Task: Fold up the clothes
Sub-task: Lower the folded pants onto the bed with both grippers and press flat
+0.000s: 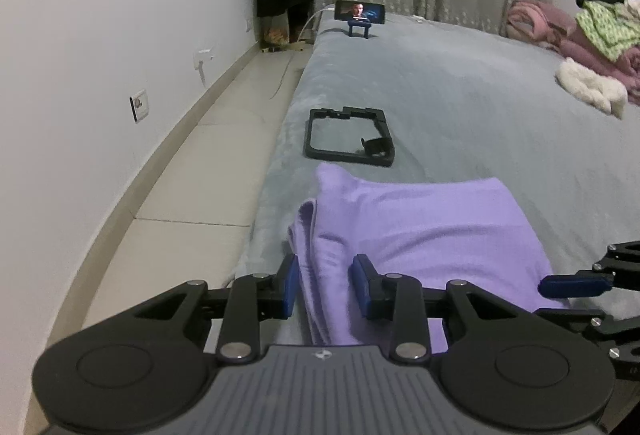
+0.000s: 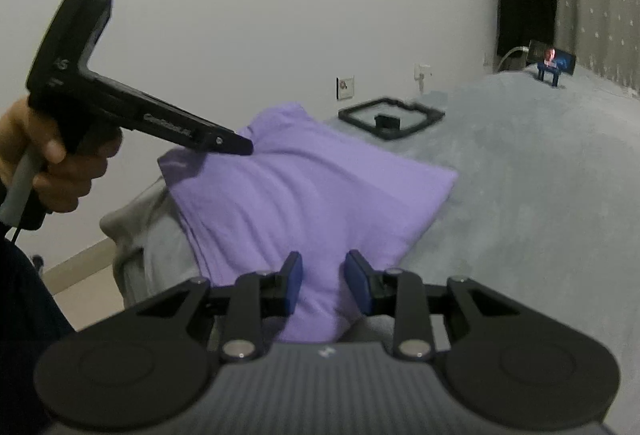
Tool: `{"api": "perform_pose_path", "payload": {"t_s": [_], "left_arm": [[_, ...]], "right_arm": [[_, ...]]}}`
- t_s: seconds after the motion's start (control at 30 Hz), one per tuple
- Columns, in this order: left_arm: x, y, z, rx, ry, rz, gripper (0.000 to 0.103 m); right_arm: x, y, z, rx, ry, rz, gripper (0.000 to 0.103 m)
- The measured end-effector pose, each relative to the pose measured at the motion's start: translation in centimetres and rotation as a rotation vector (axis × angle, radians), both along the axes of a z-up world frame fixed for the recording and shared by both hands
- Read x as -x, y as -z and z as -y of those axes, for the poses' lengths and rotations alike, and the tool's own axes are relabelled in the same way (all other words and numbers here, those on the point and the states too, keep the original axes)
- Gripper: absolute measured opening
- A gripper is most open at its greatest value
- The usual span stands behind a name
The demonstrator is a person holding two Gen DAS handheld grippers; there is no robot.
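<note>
A folded purple garment (image 1: 420, 219) (image 2: 304, 187) lies at the near edge of the grey bed (image 1: 460, 95). My left gripper (image 1: 326, 287) is shut on the garment's left folded edge, with cloth filling the gap between its blue pads. In the right wrist view a person's hand (image 2: 60, 163) holds that left gripper (image 2: 240, 145), its tip at the garment's far left corner. My right gripper (image 2: 322, 277) is shut on the garment's near right corner, where the cloth bunches between its pads. The same gripper (image 1: 560, 297) shows at the right border of the left wrist view.
A black rectangular frame (image 1: 348, 135) (image 2: 390, 121) lies on the bed just beyond the garment. A phone on a blue stand (image 1: 360, 11) sits at the far end. Heaped clothes (image 1: 600, 31) and a white fluffy item (image 1: 592, 87) lie far right. Floor (image 1: 192, 195) and wall run along the left.
</note>
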State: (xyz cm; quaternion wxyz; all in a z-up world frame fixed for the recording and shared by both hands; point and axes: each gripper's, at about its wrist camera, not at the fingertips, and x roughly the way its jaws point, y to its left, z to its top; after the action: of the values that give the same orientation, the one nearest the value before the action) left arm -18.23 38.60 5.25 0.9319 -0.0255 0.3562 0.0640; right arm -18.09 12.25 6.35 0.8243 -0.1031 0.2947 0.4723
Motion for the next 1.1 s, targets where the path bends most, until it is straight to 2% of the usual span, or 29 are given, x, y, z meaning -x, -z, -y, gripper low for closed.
{"api": "perform_pose_path", "payload": {"t_s": [0.33,0.97,1.1], "left_arm": [[0.3,-0.1,0.5,-0.042,0.004,0.009,0.032],[0.5,0.2,0.9,-0.067,-0.002,0.011,0.032],[0.5,0.2,1.0,-0.074,-0.004,0.012,0.032]], "right_arm": [[0.6,-0.1,0.8,-0.02,0.008,-0.045,0.027],[3.7,-0.1,0.9,0.004,-0.036,0.012,0.028],[3.9,-0.8,1.0,-0.019,-0.051,0.02,0.028]]}}
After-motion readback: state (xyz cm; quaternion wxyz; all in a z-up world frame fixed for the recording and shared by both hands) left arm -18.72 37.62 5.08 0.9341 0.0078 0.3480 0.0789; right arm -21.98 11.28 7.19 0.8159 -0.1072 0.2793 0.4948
